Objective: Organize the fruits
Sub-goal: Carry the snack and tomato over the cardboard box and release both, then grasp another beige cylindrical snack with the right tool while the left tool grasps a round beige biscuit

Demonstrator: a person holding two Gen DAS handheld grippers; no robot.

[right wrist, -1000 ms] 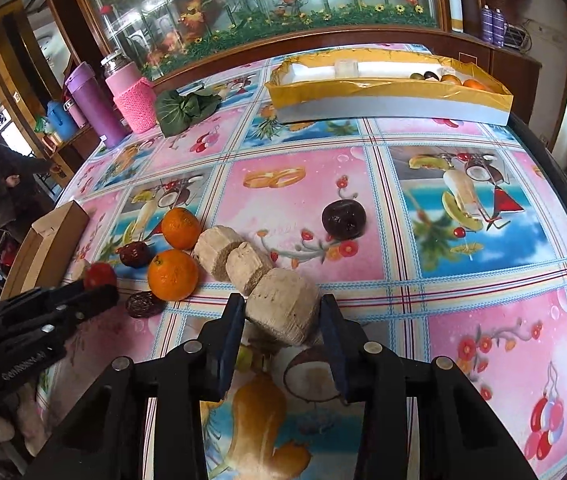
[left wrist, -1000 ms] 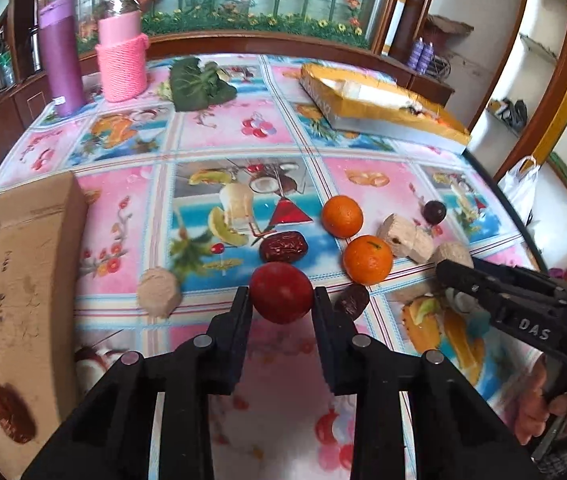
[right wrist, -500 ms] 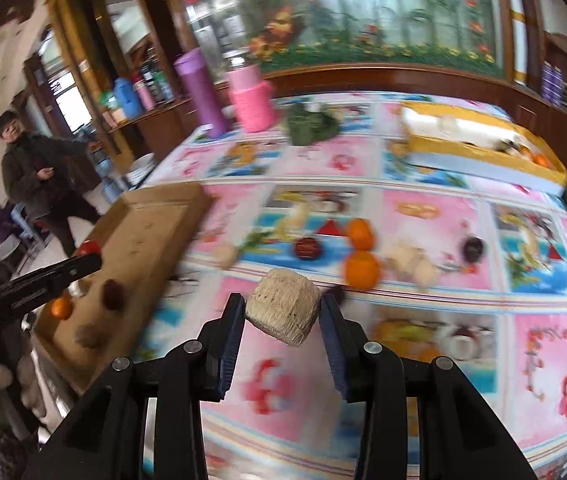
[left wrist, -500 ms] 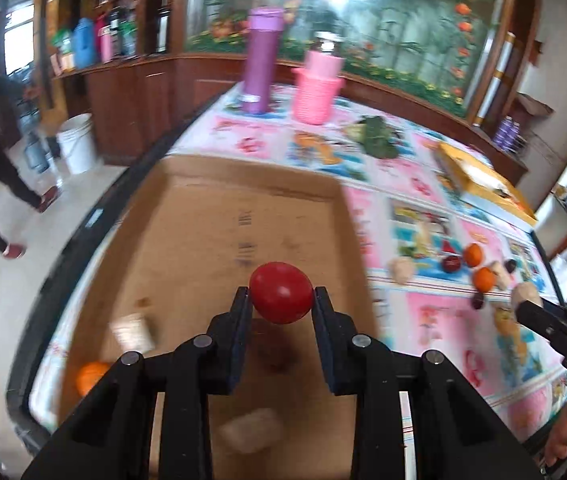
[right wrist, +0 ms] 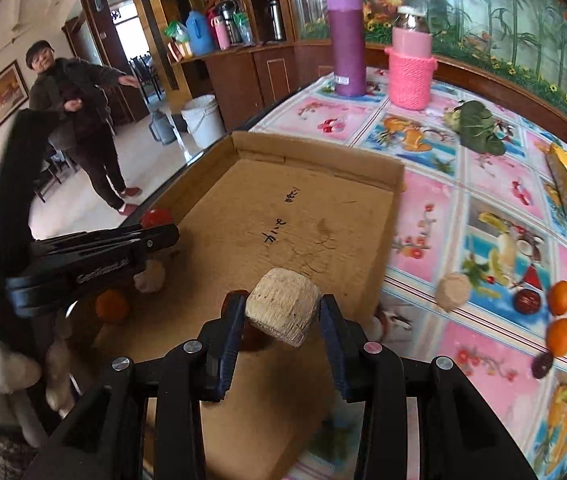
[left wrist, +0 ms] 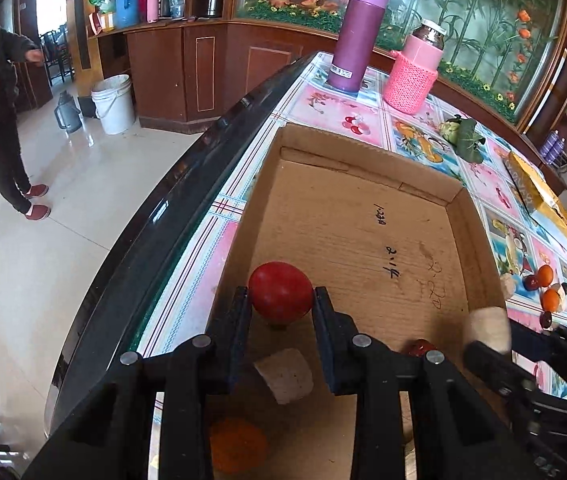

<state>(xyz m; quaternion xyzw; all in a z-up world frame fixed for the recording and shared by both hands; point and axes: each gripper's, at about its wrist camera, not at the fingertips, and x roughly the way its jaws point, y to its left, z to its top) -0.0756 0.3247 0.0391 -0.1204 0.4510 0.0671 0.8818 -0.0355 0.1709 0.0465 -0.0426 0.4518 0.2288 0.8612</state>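
Carrying 2 pieces at once, the person has both grippers over the shallow cardboard box [left wrist: 367, 236] at the table's edge. The left gripper [left wrist: 281, 300] pinches a round red fruit [left wrist: 280, 293] between its pads, above the box's near left part. The right gripper [right wrist: 281, 312] pinches a pale, rough-skinned chunk [right wrist: 282, 306] over the box's floor, nearer its right wall.

The step in hand looks like the drop-off, and doing it well means lowering each piece close to the cardboard before the pads part, because the red fruit is round and would likely roll. The floor under the left gripper is already taken: a pale chunk [left wrist: 285, 374], an orange fruit [left wrist: 235, 444] and a dark red fruit [left wrist: 421, 347] lie there, so setting the red fruit on the bare cardboard further in would avoid knocking them. The right gripper has open floor ahead of it, around the handwritten marks.

The 2 tools are near each other, so releasing 1 at a time seems safer. More fruit waits on the patterned tablecloth [right wrist: 483, 208], including 2 oranges [right wrist: 560, 298] and another pale chunk [right wrist: 453, 292].
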